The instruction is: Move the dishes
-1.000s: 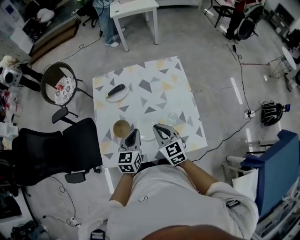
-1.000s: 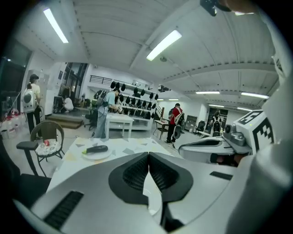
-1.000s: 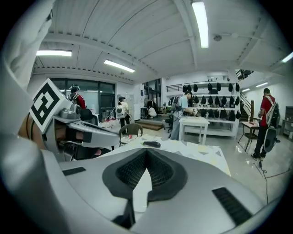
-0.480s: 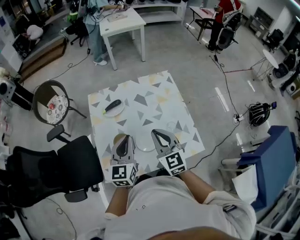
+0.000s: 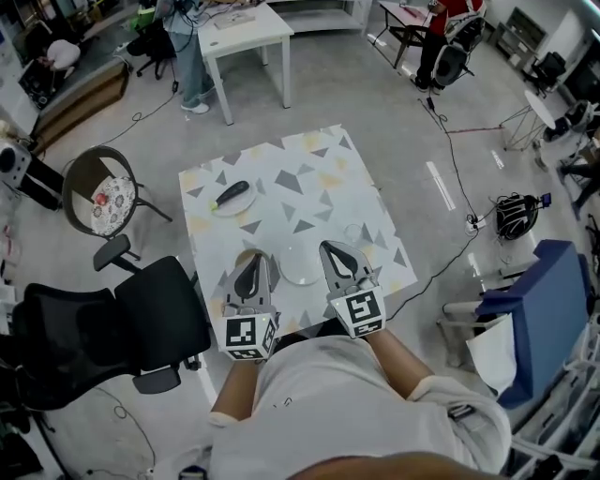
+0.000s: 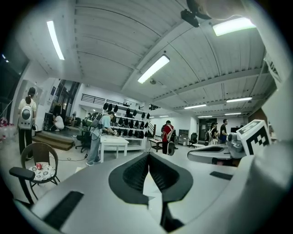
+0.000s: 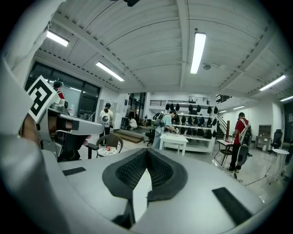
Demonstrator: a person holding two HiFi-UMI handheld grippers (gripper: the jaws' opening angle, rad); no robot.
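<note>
On the triangle-patterned table (image 5: 309, 187), a small plate with a dark eggplant (image 5: 232, 196) sits at the far left. A white plate (image 5: 300, 265) lies near the front edge, between my two grippers. A brown bowl (image 5: 243, 257) is left of it, mostly hidden behind my left gripper (image 5: 253, 260). A clear glass (image 5: 353, 232) stands just beyond my right gripper (image 5: 335, 250). Both grippers hover over the table's near edge, holding nothing. The left gripper (image 6: 149, 157) and right gripper (image 7: 146, 153) views look level across the room, with jaw tips touching; no dishes appear in them.
A black office chair (image 5: 112, 323) stands close to the table's left side, and a round chair with a patterned cushion (image 5: 105, 197) is further back. A white table (image 5: 248, 26) with people near it stands behind. A blue chair (image 5: 534, 319) and floor cables (image 5: 459, 141) lie to the right.
The head view has shifted. Both grippers stay shut at the table's near edge, and the white plate now shows more fully between them.
</note>
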